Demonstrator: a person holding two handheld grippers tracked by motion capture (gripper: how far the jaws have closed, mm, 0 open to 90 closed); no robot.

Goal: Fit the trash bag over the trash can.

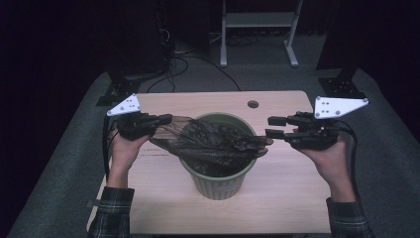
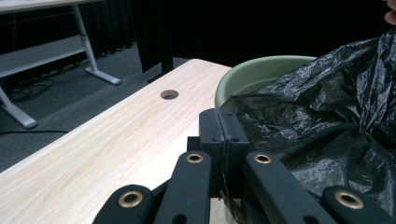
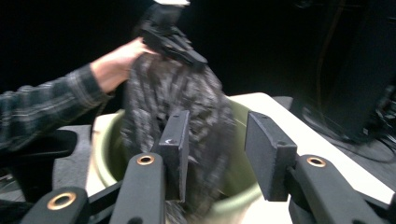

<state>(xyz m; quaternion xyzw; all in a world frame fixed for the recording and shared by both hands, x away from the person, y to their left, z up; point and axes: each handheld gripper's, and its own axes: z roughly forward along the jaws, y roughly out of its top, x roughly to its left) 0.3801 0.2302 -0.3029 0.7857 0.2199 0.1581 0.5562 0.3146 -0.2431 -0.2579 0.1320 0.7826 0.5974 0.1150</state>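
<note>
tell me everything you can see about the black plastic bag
The black plastic bag is thin, glossy and heavily crinkled. It stretches across the mouth of the green bin, sagging partly inside. The left gripper is shut on its left edge. The right gripper stands open at its right end, pads not pressing it.

So up close, the right gripper [image 3: 217, 156] has its two black jaws standing apart with nothing pinched between them. Just past them a crinkly black bag [image 3: 180, 100] hangs into the green bin [image 3: 109, 158]. Farther off, the left gripper [image 3: 170, 37], held by a hand in a plaid sleeve [image 3: 44, 109], has the bag's top. Light wood table [image 3: 322, 140] on the right.
</note>
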